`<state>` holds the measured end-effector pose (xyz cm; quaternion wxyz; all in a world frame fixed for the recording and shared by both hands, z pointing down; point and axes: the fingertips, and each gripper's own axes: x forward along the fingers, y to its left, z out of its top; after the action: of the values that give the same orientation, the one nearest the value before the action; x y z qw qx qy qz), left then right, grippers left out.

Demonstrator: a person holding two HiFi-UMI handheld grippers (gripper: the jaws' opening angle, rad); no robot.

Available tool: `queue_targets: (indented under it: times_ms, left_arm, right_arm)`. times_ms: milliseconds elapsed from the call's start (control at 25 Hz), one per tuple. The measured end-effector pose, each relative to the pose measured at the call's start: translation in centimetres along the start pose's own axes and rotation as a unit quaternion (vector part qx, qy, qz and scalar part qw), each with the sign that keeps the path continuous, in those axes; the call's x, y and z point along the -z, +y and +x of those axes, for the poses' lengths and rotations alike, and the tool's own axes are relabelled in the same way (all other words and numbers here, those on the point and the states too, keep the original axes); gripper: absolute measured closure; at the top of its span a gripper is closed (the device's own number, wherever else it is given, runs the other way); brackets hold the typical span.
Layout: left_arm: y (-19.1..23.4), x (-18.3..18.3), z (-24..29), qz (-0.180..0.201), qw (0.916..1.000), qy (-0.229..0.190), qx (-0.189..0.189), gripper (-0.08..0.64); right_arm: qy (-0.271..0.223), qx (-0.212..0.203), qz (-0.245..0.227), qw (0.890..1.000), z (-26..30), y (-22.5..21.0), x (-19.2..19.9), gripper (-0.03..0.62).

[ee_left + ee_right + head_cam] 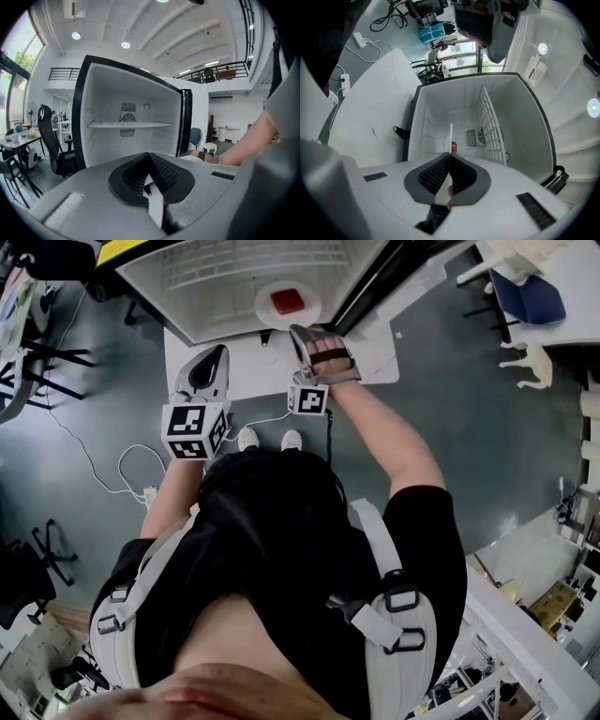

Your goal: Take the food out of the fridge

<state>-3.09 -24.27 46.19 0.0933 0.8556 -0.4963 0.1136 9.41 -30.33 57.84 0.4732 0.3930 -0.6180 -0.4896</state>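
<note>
Right gripper: your jaws are pinched on the near rim of the white plate. The red food sits on the plate just beyond the tips, inside the open fridge. Left gripper: your jaws are pressed together on nothing, with the fridge interior straight ahead of them.

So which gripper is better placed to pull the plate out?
Right. The right gripper is closed on the rim of the plate holding the red food in the fridge; the left gripper is shut, empty, off to the side.
</note>
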Motion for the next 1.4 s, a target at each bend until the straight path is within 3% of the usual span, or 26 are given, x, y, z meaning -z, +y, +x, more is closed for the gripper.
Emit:
queue_targets:
  times_ms: [440, 960, 1400]
  left_arm:
    - [-1.0, -1.1, 0.8, -0.001, 0.9995, -0.014, 0.029, 0.557]
    - [-3.1, -2.7, 2.1, 0.0, 0.9969, -0.029, 0.073, 0.557]
    - [-3.1, -5.3, 3.1, 0.01, 0.9959, -0.046, 0.077, 0.557]
  right_arm:
    - [-0.03, 0.021, -0.007, 0.999, -4.8, -5.8, -1.4, 0.578]
    - [-0.014, 0.053, -0.026, 0.998, -10.3, -11.8, -0.1, 0.578]
    - [-0.011, 0.075, -0.025, 0.997, -12.1, -14.3, 0.2, 0.578]
